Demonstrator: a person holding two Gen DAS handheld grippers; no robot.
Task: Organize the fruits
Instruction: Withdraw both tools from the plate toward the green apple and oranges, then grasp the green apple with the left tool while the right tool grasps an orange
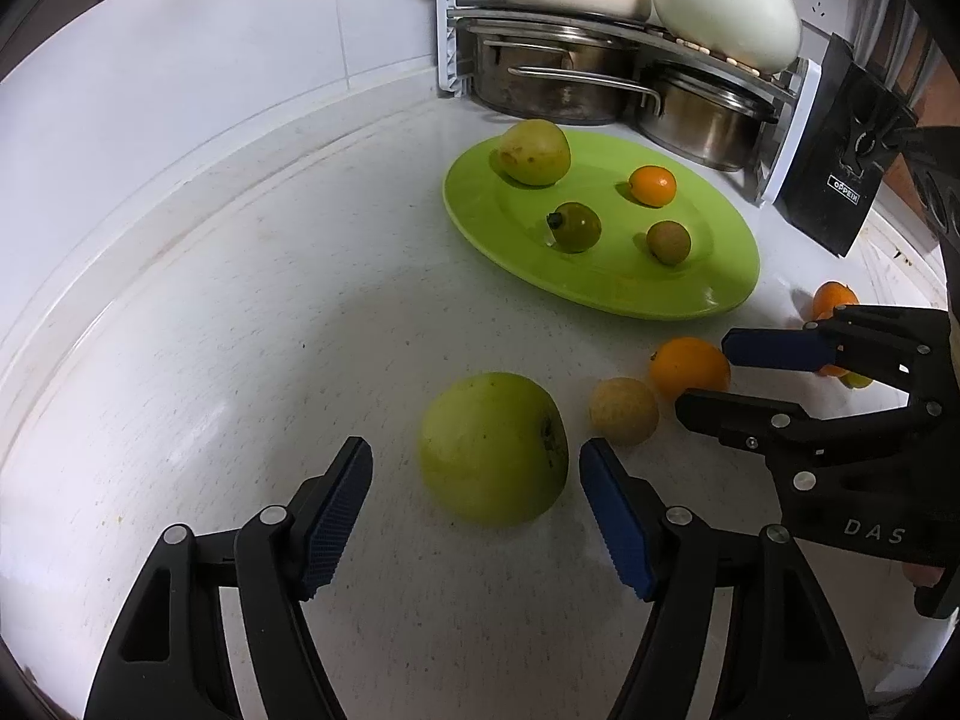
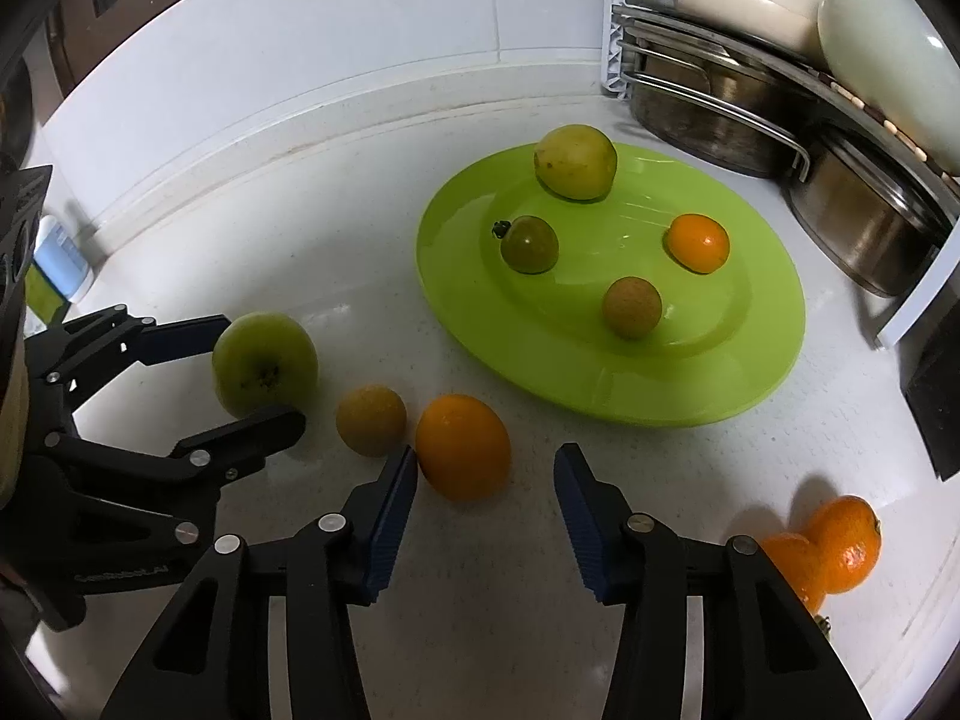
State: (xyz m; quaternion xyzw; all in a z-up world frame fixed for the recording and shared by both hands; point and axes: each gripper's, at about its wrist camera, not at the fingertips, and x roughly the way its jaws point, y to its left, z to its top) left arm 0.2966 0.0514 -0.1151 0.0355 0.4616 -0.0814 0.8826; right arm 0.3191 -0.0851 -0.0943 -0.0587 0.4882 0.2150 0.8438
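Both jaw pairs held wide, nothing clamped — green apple straddled by left gripper, orange by right gripper; tan fruit could be knocked rolling.

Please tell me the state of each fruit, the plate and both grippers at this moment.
green plate: holds four fruits
large green fruit: on counter, between open left gripper pads
orange: on counter, between open right gripper pads
tan fruit: on counter, loose

Home kitchen; steel pots racked on tiled counter.
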